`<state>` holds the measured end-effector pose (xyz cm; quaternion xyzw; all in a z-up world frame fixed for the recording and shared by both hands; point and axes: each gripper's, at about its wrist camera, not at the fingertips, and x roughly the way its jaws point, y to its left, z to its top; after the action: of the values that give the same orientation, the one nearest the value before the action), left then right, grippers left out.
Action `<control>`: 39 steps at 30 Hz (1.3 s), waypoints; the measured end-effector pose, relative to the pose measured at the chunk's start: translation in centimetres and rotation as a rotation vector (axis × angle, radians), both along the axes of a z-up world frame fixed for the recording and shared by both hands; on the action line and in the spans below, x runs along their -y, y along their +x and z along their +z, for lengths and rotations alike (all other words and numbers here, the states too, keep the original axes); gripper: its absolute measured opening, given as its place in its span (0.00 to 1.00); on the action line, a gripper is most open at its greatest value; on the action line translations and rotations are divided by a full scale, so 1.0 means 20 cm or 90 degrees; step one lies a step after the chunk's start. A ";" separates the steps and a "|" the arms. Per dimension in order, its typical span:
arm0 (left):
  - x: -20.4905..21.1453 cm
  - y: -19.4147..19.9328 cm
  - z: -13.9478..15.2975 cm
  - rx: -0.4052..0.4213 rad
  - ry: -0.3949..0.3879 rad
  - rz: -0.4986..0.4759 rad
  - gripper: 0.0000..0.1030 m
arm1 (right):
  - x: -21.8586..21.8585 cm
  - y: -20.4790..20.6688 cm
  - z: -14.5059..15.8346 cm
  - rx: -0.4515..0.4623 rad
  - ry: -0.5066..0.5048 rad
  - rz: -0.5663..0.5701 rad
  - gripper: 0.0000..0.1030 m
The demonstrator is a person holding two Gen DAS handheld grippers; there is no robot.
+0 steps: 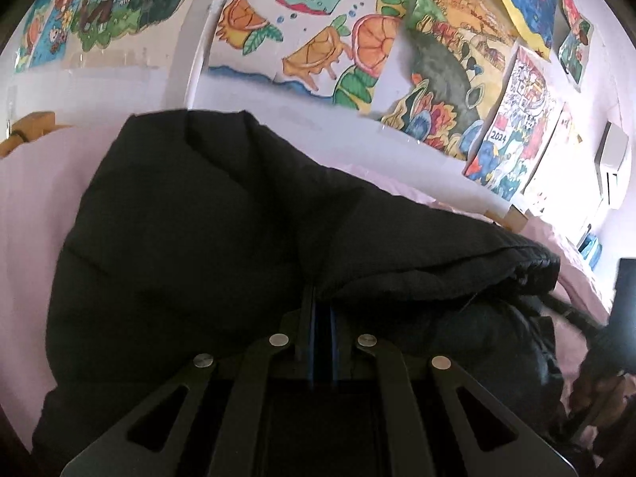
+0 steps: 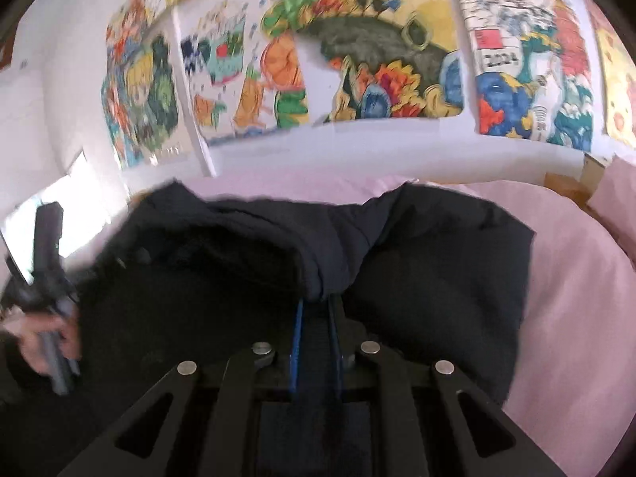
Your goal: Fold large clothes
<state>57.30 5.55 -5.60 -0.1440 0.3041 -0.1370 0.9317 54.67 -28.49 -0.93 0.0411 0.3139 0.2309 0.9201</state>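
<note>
Jacket (image 1: 206,246), black and puffy, lies heaped on the pink bed (image 1: 24,238) straight ahead of both grippers, its bulk spreading forward toward the wall of bright drawings (image 1: 318,39); the left gripper (image 1: 320,310) has its blue-lined jaws drawn nearly together on a pinch of the padded fabric, and from the right wrist view the right gripper (image 2: 316,310) looks the same, closed on a bunched ridge of cloth just at its tips; off to the left of the right gripper a hand (image 2: 43,334) shows, blurred, wrapped round the other tool's handle. To my eye the trouble here is the grip itself: each bite looks shallow, only a fold of slippery shell, and a thick quilted coat is heavy, so a quick lift could pull the cloth out of one pair of jaws and let that side drop crooked; I'd also worry that only the outer layer is caught, leaving the lining and sleeve to sag; a ribbed cuff or hem (image 1: 532,270) trails to the right of the left gripper and could tuck under unseen; uneven pulling between the two hands would skew the fold.
</note>
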 end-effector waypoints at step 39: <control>0.20 0.27 -0.08 -0.029 0.176 -0.002 0.59 | -0.34 0.29 -0.32 -0.026 -0.167 0.053 0.12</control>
<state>62.77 1.62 -7.22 -0.0166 0.3414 -0.0918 0.9353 60.49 -21.62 -7.38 -0.0882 0.3616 0.2251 0.9004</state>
